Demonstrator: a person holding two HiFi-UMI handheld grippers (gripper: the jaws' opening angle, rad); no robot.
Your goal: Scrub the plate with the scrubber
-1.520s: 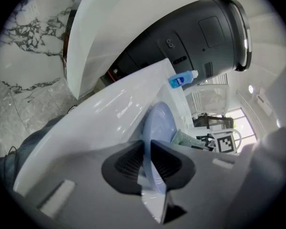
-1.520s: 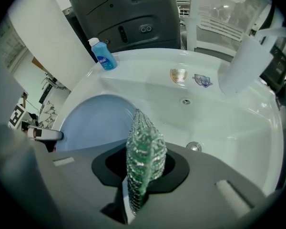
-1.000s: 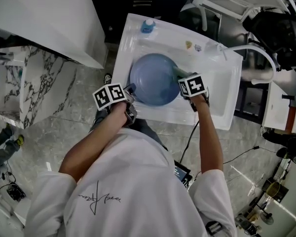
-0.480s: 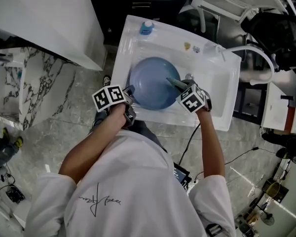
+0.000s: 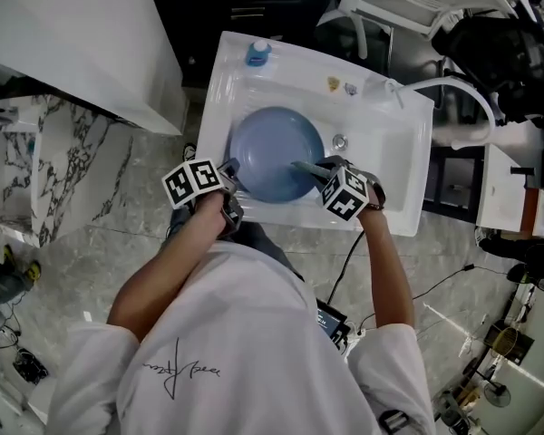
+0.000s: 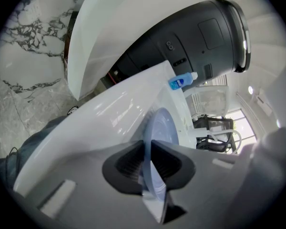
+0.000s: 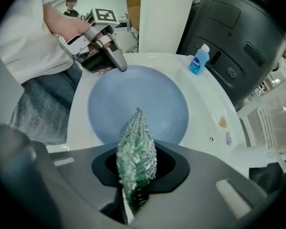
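Lying in white sink [image 5: 392, 143]: blue plate [image 5: 270, 148]. Left gripper [image 5: 230, 173] jaws clamp its near rim. Right gripper [image 5: 323, 172] jaws pinch green scrubber [image 5: 302, 166], tip over the plate; contact unclear.

plate [image 5: 267, 148] fills sink [image 5: 390, 157] L side; R side open

light: bright, even | glare: streaks on sink [image 6: 112, 112] | gripper views: fisheye, black corners | blur: plate [image 6: 159, 128] near lens
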